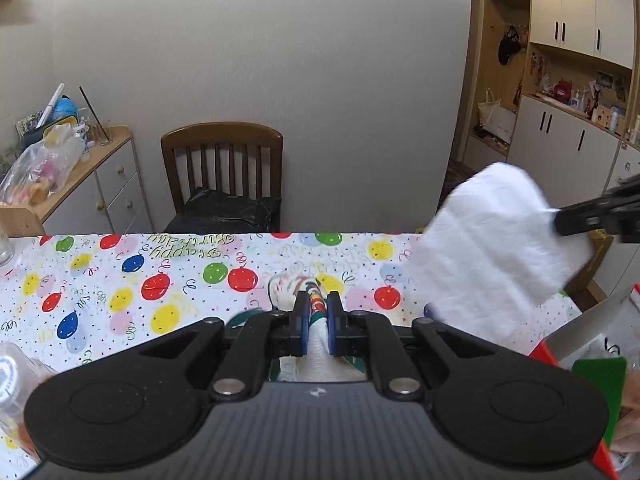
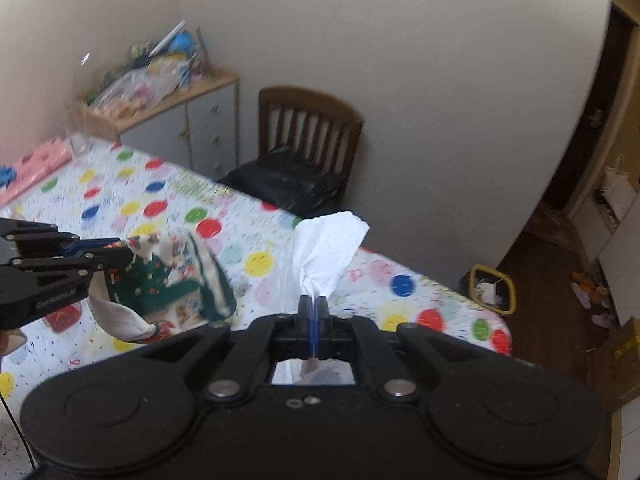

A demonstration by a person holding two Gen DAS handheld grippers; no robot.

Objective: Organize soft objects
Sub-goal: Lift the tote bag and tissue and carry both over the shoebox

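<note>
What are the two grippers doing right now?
Left gripper: shut on the patterned green-and-white cloth.
Right gripper: shut on the white tissue.

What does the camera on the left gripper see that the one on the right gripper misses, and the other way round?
Only the left wrist view shows the white wall cabinets and a green card at the table's near right. Only the right wrist view shows the yellow-rimmed bin on the floor and a pink package. Both show the balloon tablecloth, the wooden chair, the white tissue in the right gripper, and the patterned cloth in the left gripper.
</note>
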